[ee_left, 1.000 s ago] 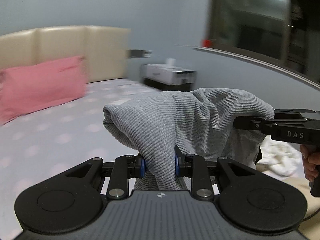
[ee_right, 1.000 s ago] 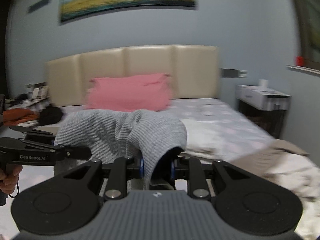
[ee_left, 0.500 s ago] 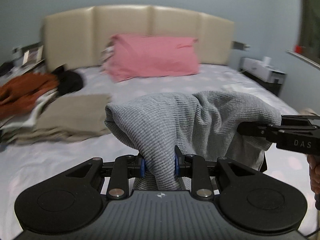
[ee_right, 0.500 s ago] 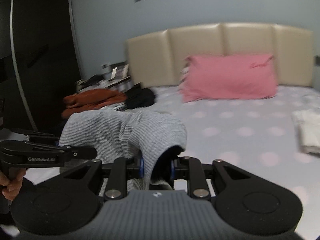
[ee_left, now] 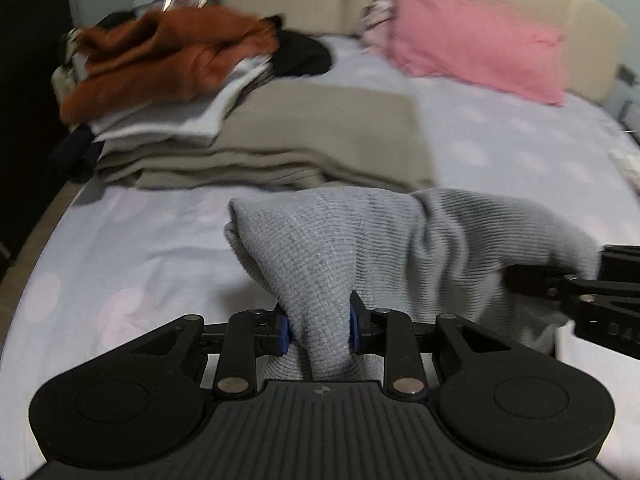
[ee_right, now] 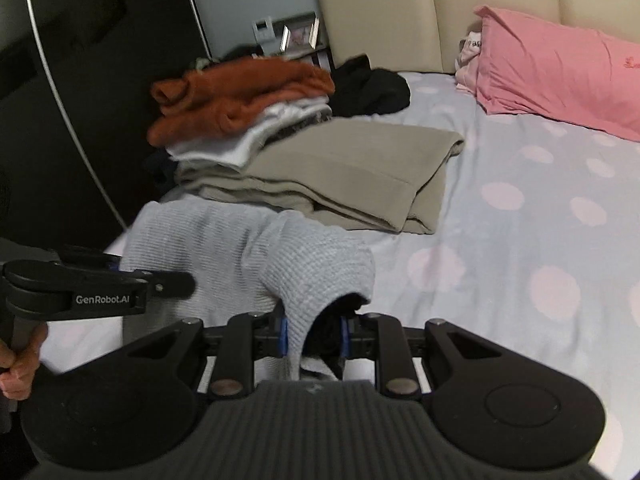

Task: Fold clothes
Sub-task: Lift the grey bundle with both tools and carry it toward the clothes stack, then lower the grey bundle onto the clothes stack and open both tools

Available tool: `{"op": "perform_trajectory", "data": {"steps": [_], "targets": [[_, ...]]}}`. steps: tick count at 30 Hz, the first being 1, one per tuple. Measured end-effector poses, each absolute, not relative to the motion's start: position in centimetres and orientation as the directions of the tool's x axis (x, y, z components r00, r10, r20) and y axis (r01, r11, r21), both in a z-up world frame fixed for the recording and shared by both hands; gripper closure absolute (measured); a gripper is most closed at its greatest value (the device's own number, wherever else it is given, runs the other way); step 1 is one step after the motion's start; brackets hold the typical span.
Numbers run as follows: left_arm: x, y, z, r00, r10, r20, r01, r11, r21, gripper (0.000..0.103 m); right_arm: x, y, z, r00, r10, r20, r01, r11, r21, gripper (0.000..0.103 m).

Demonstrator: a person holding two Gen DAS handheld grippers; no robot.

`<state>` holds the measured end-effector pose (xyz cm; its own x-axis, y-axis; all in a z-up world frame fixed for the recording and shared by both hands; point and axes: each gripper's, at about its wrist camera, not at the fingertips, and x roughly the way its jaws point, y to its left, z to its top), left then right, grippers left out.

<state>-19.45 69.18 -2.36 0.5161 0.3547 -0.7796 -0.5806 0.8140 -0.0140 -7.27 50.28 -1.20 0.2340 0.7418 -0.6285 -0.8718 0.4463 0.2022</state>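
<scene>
A grey ribbed knit garment (ee_left: 384,248) hangs bunched between both grippers above the bed. My left gripper (ee_left: 318,330) is shut on one fold of it. My right gripper (ee_right: 313,336) is shut on another fold of the same garment (ee_right: 256,256). The right gripper also shows at the right edge of the left wrist view (ee_left: 592,300), and the left gripper shows at the left of the right wrist view (ee_right: 100,288). The two grippers are close together, side by side.
A stack of folded clothes lies at the bed's far left: beige blanket (ee_right: 352,172), white layers, orange garment (ee_right: 240,92) on top, a black item (ee_right: 372,88) behind. A pink pillow (ee_right: 560,76) leans on the cream headboard. Dotted sheet (ee_right: 520,240) lies ahead.
Both grippers swung left with the grey garment and tipped downward, from facing the nightstand and headboard to facing the clothes stack. The grip on the garment is unchanged.
</scene>
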Motion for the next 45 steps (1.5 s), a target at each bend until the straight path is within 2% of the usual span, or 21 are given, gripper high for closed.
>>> {"op": "perform_trajectory", "data": {"steps": [4,5,7,9,10,12,13,16,20,24,28,32,36,39,45], "targets": [[-18.5,71.7,-5.6,0.471,0.387,-0.793,-0.622,0.783,0.013,0.073,-6.1,54.7,-3.8,0.273,0.708,-0.651,-0.865,0.477,0.156,0.078],[-18.2,72.1,-6.3,0.454,0.403,-0.795,-0.632,0.775,0.032,0.067,-5.8,55.2,-4.3,0.282,0.701,-0.655,-0.862,0.485,0.147,0.078],[-17.9,72.4,-7.0,0.436,0.461,-0.773,-0.642,0.761,0.092,0.055,-5.1,56.2,-5.2,0.301,0.686,-0.663,-0.857,0.5,0.128,0.078],[-17.4,72.6,-7.4,0.42,0.521,-0.743,-0.646,0.747,0.159,0.03,-4.4,57.1,-6.1,0.319,0.671,-0.67,-0.852,0.513,0.109,0.077],[-17.2,72.7,-7.4,0.411,0.551,-0.727,-0.644,0.74,0.196,0.028,-4.1,57.5,-6.5,0.327,0.665,-0.671,-0.851,0.516,0.097,0.073],[-16.6,72.4,-7.3,0.4,0.589,-0.702,-0.624,0.736,0.262,0.026,-3.5,58.1,-7.2,0.358,0.648,-0.673,-0.848,0.527,0.056,0.056],[-16.6,72.3,-7.0,0.393,0.609,-0.688,-0.623,0.727,0.288,0.026,-3.2,58.3,-7.5,0.378,0.639,-0.67,-0.844,0.535,0.034,0.046],[-16.7,71.8,-6.1,0.373,0.672,-0.639,-0.639,0.686,0.348,0.026,-2.0,57.3,-7.5,0.406,0.629,-0.664,-0.816,0.576,0.047,0.029],[-17.6,72.1,-4.7,0.284,0.737,-0.613,-0.723,0.585,0.368,0.026,-1.2,55.7,-7.4,0.42,0.612,-0.67,-0.804,0.593,0.038,0.026],[-18.9,70.1,-2.6,0.114,0.853,-0.51,-0.793,0.387,0.47,0.028,-1.5,53.6,-6.5,0.477,0.604,-0.638,-0.797,0.603,-0.025,0.025],[-20.4,65.9,-0.5,0.225,0.802,-0.554,-0.835,0.452,0.315,0.028,-1.7,50.2,-4.6,0.499,0.624,-0.601,-0.771,0.636,0.02,0.019],[-19.9,60.8,0.4,0.317,0.675,-0.666,-0.81,0.558,0.18,0.028,-2.3,46.4,-2.1,0.476,0.642,-0.601,-0.763,0.641,0.081,0.012],[-19.9,54.5,1.4,0.4,0.612,-0.682,-0.779,0.62,0.099,0.028,-3.5,40.8,0.3,0.49,0.664,-0.565,-0.753,0.649,0.109,0.007],[-19.7,49.9,2.2,0.449,0.542,-0.71,-0.748,0.663,0.034,0.028,-3.8,36.1,1.6,0.501,0.64,-0.583,-0.728,0.675,0.116,0.007],[-19.2,39.7,4.3,0.575,0.541,-0.614,-0.662,0.749,0.041,0.026,-6.1,25.0,3.5,0.584,0.597,-0.55,-0.684,0.727,0.063,0.001]]}}
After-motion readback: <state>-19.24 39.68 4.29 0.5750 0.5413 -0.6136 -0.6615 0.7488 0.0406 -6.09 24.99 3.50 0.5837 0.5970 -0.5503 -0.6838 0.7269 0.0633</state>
